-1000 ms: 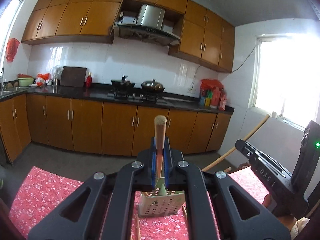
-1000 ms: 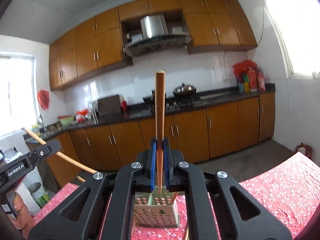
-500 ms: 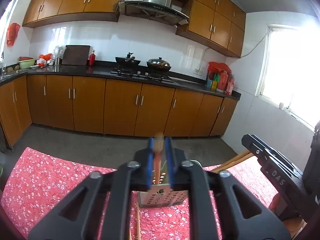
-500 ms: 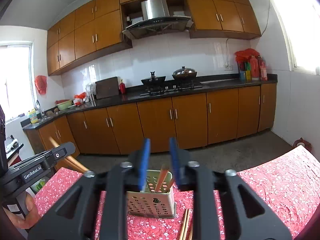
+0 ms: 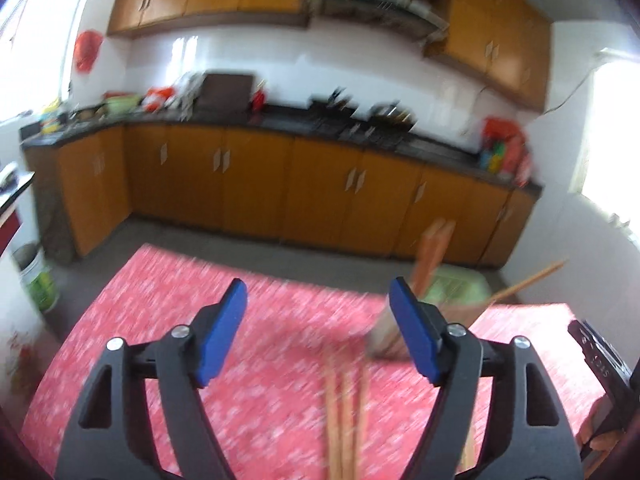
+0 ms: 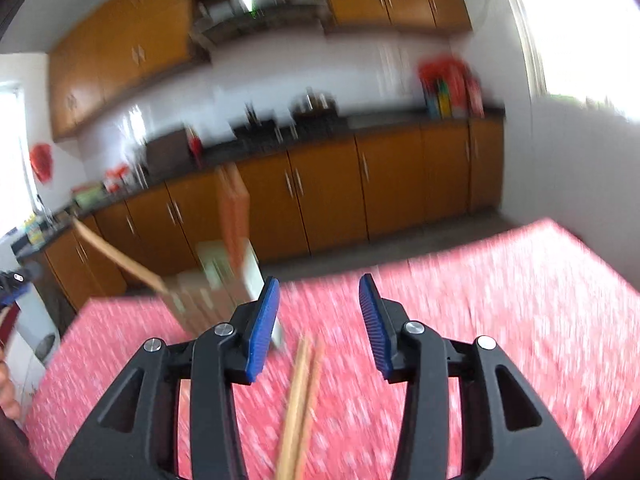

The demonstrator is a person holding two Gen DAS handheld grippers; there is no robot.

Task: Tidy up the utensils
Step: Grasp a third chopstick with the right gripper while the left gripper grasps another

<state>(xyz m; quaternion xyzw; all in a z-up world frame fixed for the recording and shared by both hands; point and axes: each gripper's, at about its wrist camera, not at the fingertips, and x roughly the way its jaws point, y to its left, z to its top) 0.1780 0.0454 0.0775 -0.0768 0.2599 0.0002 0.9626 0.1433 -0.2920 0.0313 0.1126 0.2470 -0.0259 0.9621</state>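
Note:
A pale green perforated utensil holder stands on the red floral tablecloth with wooden chopsticks standing in it; it also shows in the right wrist view. More chopsticks lie flat on the cloth in front of it, also seen in the right wrist view. My left gripper is open and empty, left of the holder. My right gripper is open and empty, right of the holder. Both views are motion-blurred.
Brown kitchen cabinets and a dark countertop run along the far wall. A white and green bucket stands on the floor at the left. The right gripper's body shows at the right edge.
Both grippers let go of their chopsticks, which now stand in the holder, and opened wide. The left gripper swung left and the right swung right, both tilting down toward the table.

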